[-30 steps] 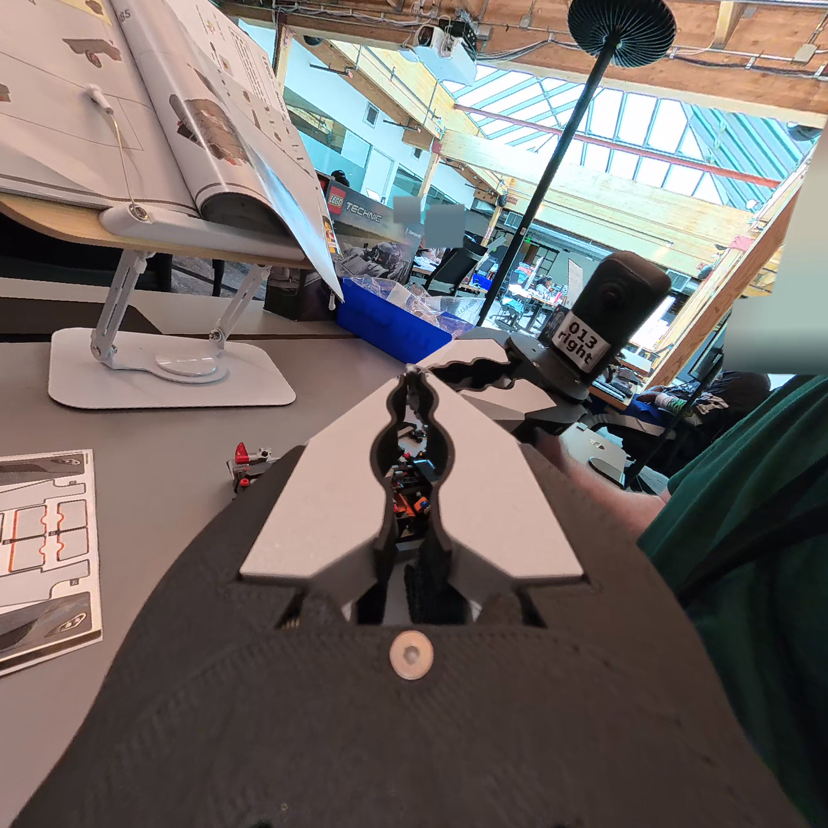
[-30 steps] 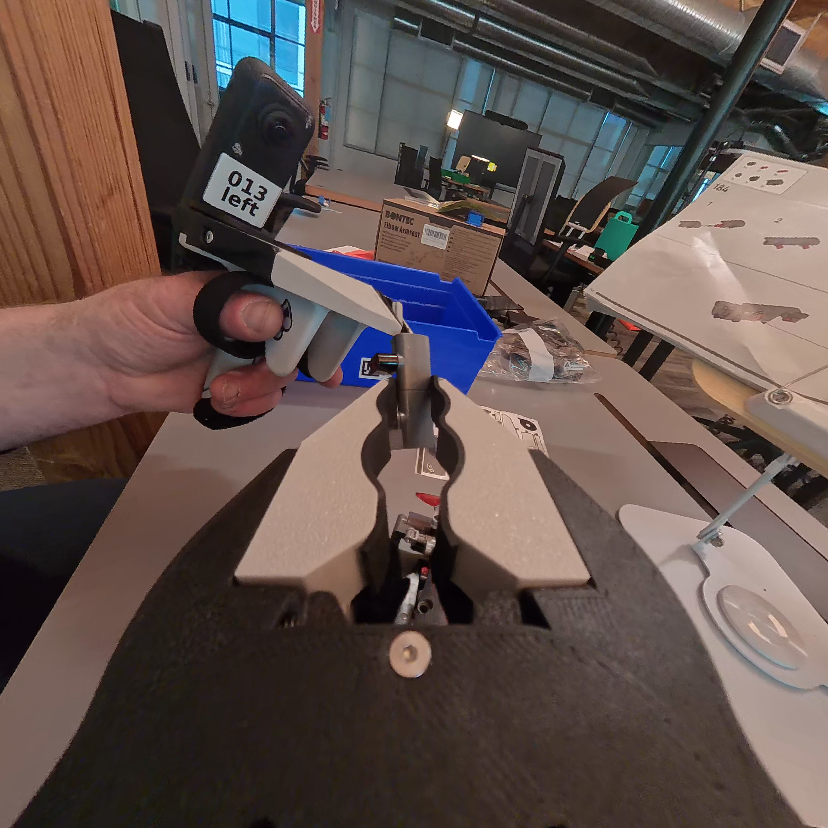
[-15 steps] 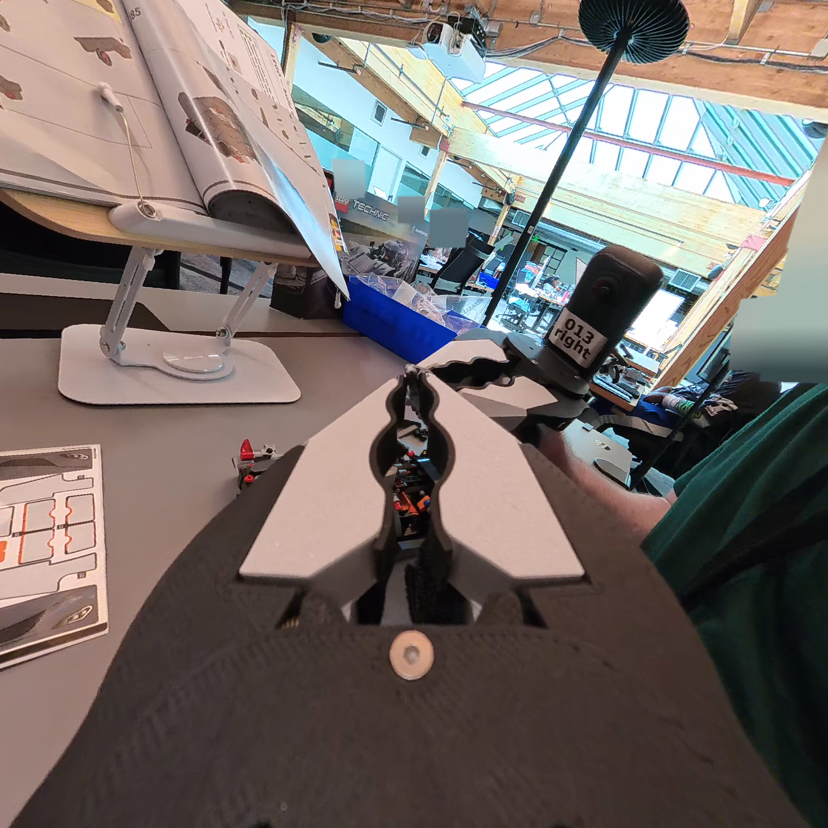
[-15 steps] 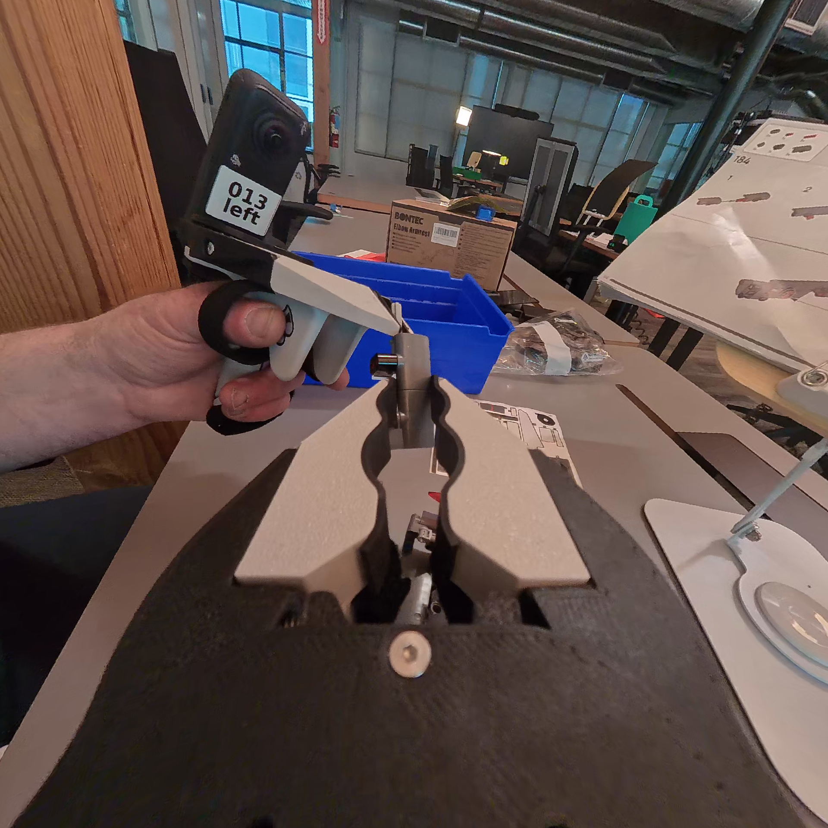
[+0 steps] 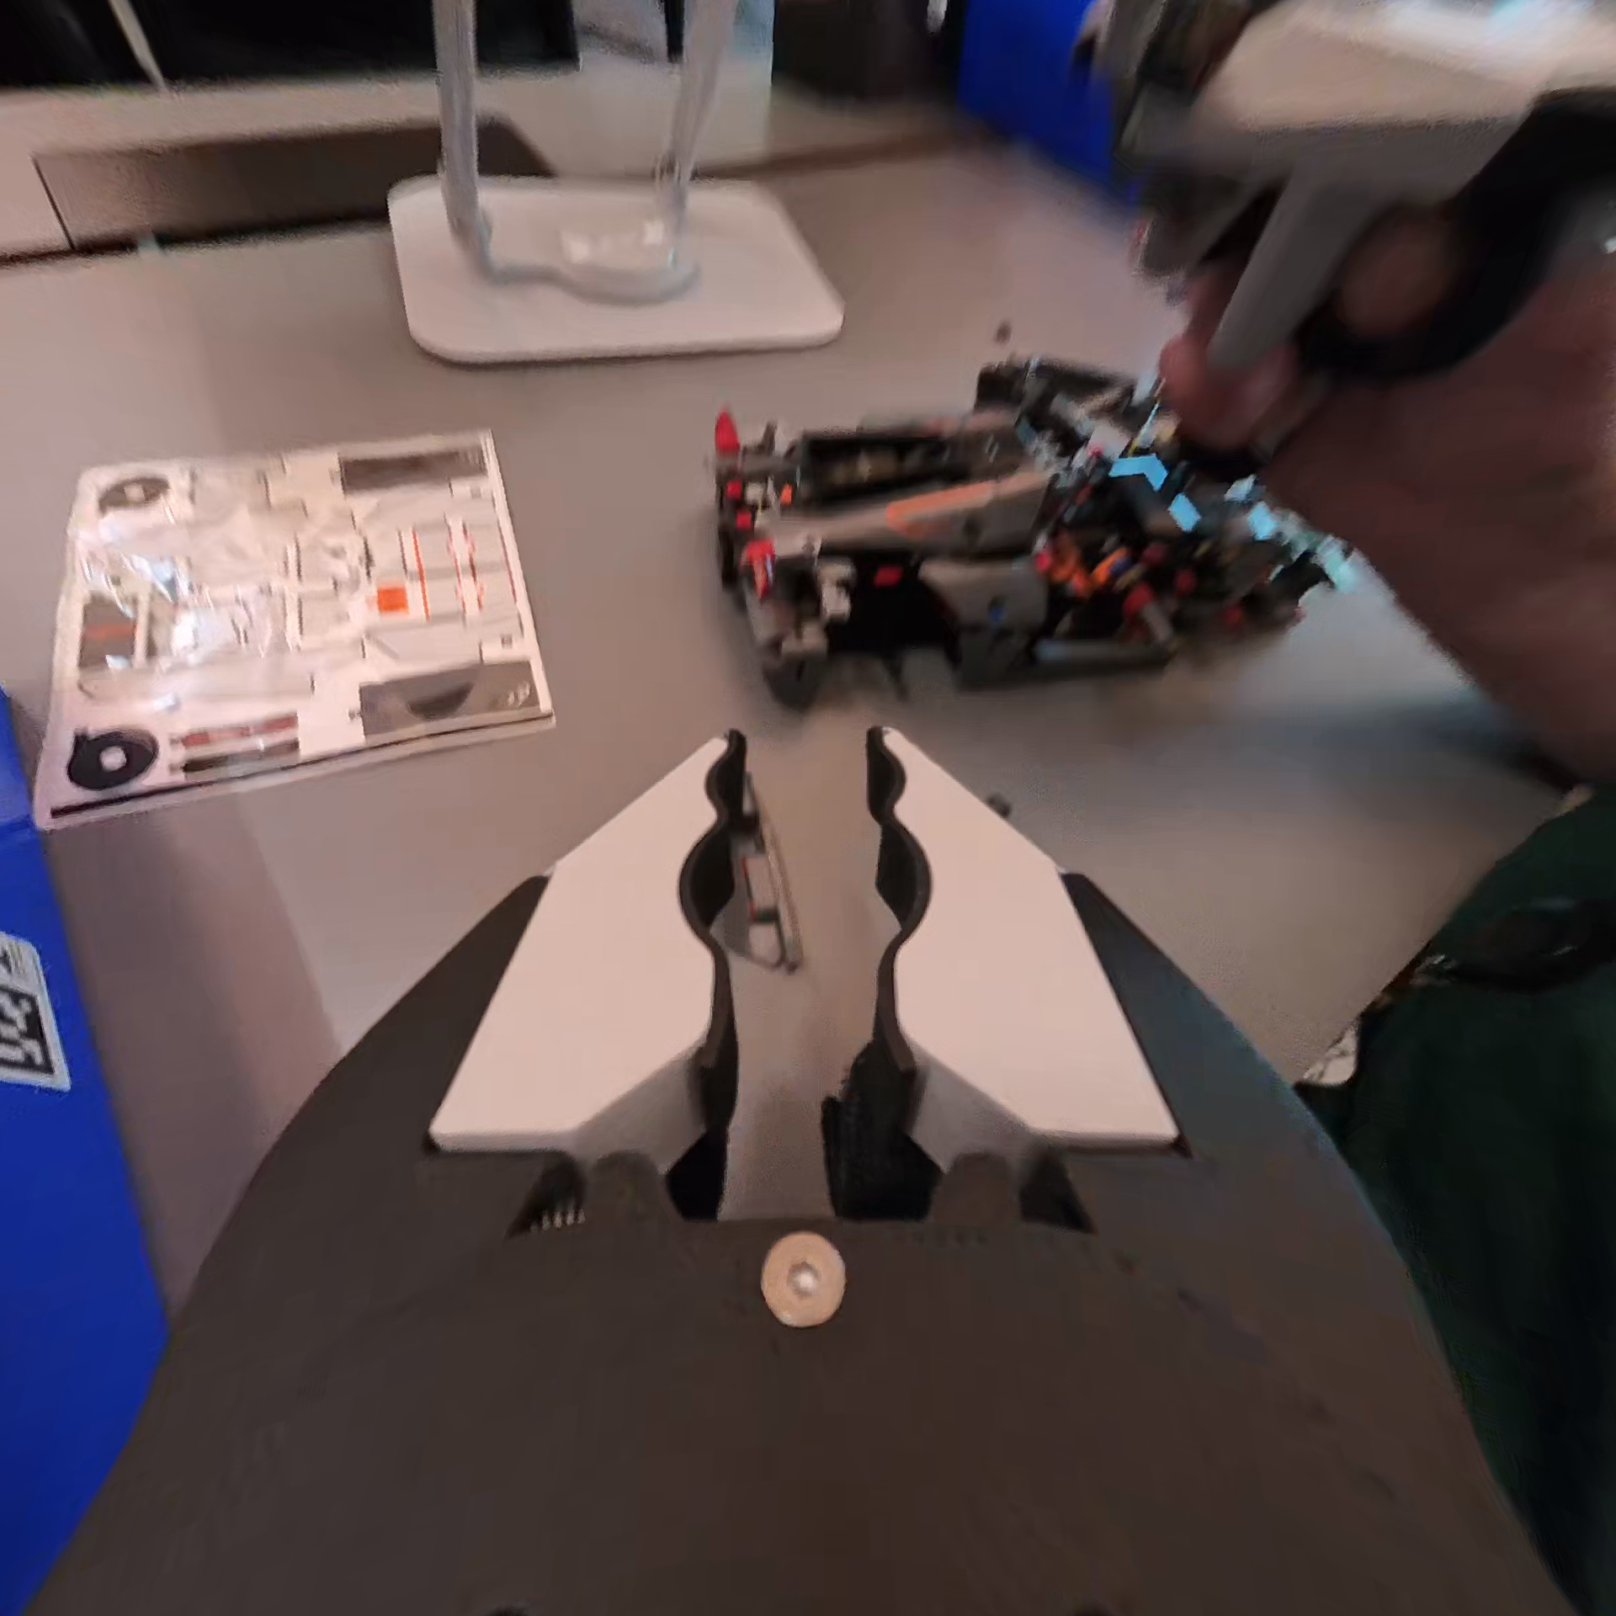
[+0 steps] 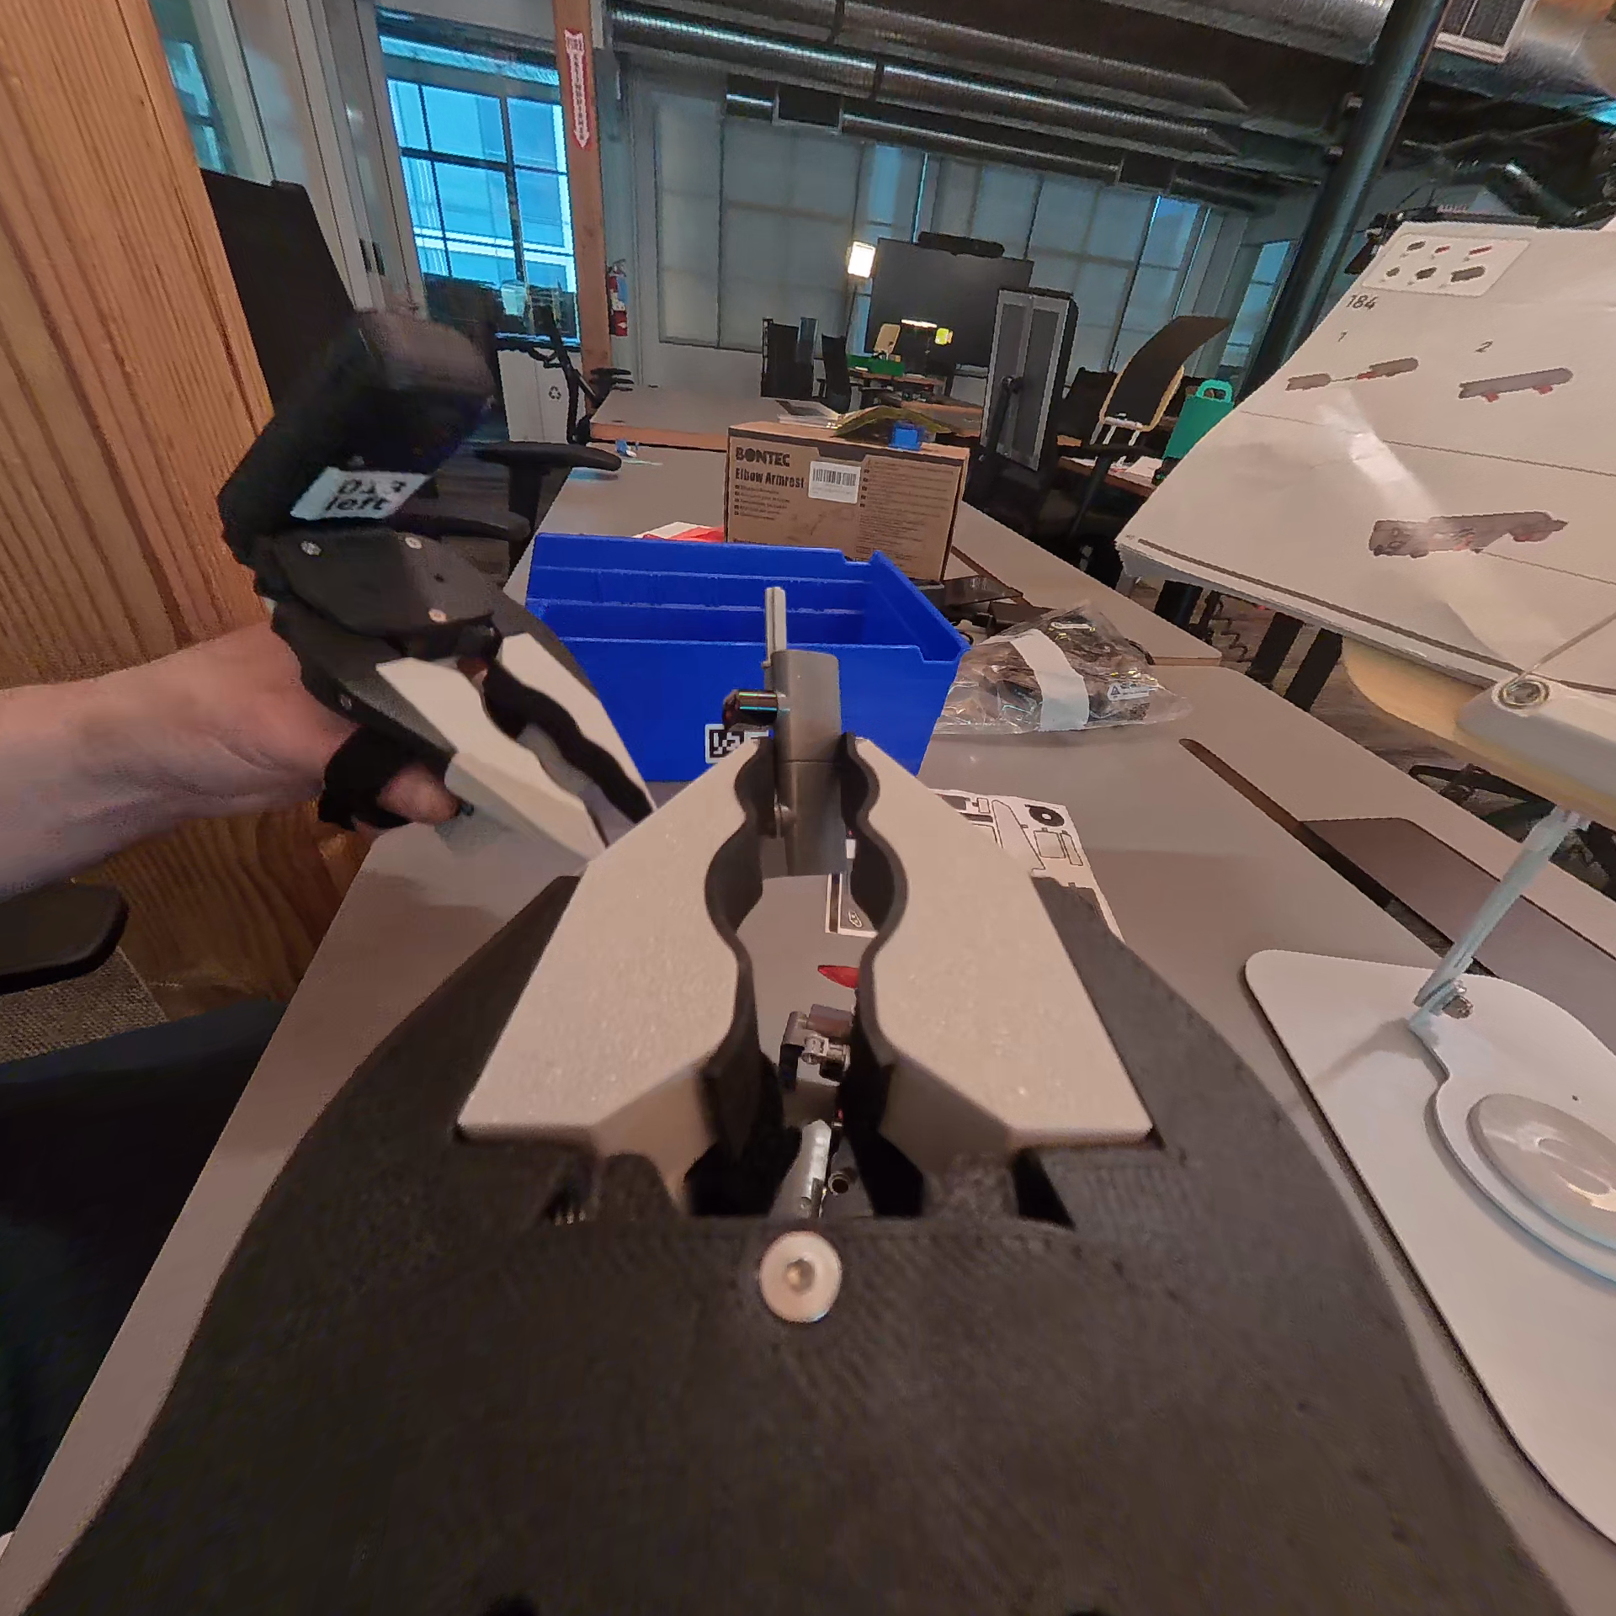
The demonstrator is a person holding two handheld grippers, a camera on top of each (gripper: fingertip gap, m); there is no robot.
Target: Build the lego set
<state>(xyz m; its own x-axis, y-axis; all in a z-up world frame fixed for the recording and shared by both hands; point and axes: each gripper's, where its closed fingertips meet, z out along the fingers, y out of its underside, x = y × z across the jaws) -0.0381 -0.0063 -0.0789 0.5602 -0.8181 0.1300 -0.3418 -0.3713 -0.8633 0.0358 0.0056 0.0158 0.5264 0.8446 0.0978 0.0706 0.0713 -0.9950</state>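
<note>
The right gripper (image 6: 800, 787) is clamped on a slim grey Lego beam with a dark pin (image 6: 797, 726), held upright at its tips. The left gripper (image 5: 803, 761) stands apart with nothing clamped; a thin grey piece (image 5: 765, 883) shows beside its left finger, whether touching I cannot tell. Ahead and to the right of the left gripper sits the black, half-built Lego car with red and orange bits (image 5: 1006, 533). This looks like a fitting step; next the beam probably must be lined up with the car. Only the left wrist view shows the car; only the right shows the beam, the blue plastic bin (image 6: 734, 630) beyond it and the open instruction booklet (image 6: 1417, 455).
</note>
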